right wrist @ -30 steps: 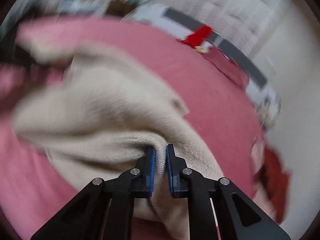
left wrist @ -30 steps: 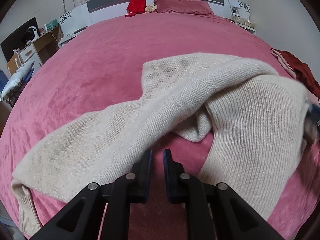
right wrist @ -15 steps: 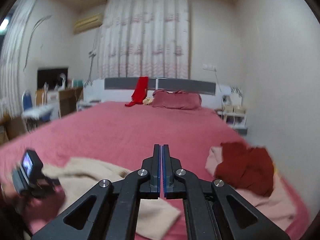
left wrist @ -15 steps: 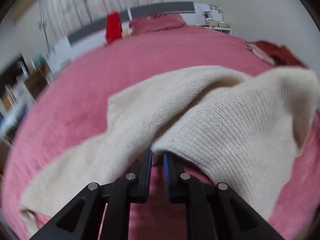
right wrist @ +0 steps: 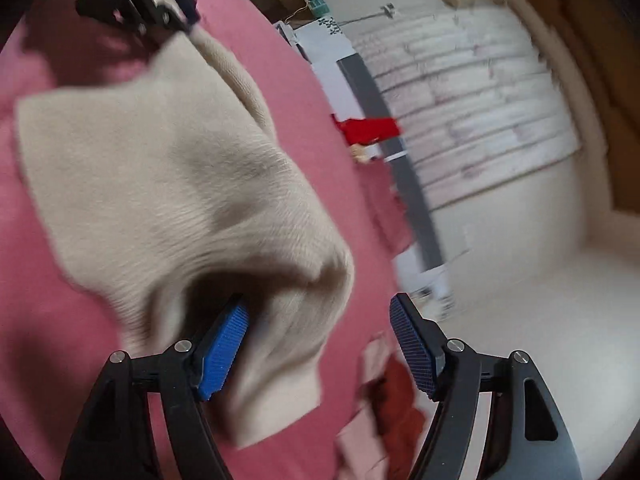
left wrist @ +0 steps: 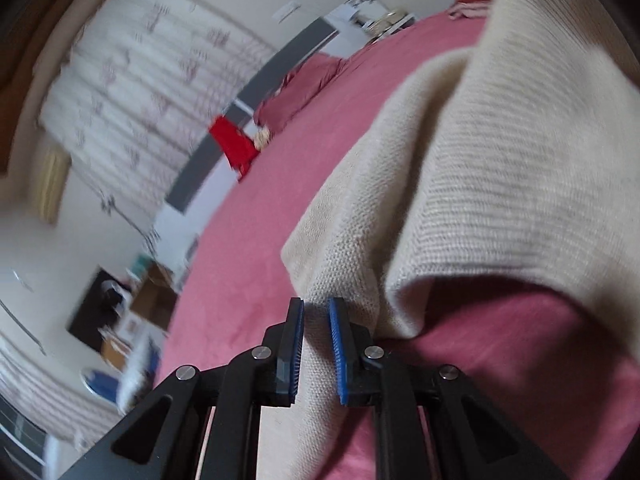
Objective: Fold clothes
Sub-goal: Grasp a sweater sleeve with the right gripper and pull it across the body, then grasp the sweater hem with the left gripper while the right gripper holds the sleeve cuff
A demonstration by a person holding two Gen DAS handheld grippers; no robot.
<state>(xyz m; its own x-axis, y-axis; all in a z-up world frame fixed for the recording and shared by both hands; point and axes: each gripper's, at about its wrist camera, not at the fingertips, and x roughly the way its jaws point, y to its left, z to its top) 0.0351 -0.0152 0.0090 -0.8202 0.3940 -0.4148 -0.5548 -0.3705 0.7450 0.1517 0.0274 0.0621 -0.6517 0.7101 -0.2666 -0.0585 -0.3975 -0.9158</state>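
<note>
Knitwear is filling the left wrist view: a cream sweater (left wrist: 500, 184) is lying bunched across the pink bedspread (left wrist: 256, 248), its ribbed part draping over the right half of the picture. The left gripper (left wrist: 316, 344) is pinching a strip of that sweater, the knit running down between its two blue pads (left wrist: 335, 350), which are standing narrow with the cloth filling the gap. The view is tilting hard, so the grey headboard (left wrist: 224, 136) is slanting up toward the far side, with a red garment (left wrist: 234, 144) hanging over it and a pink pillow (left wrist: 304, 88) just beside. Curtains (left wrist: 140, 92) are blurring behind.

In the right wrist view, the right gripper (right wrist: 318, 344) is standing wide open, its blue pads (right wrist: 224, 350) well apart. A fold of the sweater (right wrist: 172, 184) is lying between them, touching the left pad only; the right pad is apart from it. The sweater is stretching away to the far left, where the left gripper (right wrist: 160, 12) is gripping its other end. A dark red and pale pink pile of clothes (right wrist: 396, 404) is lying near, on the bedspread (right wrist: 40, 320) to the right.
</note>
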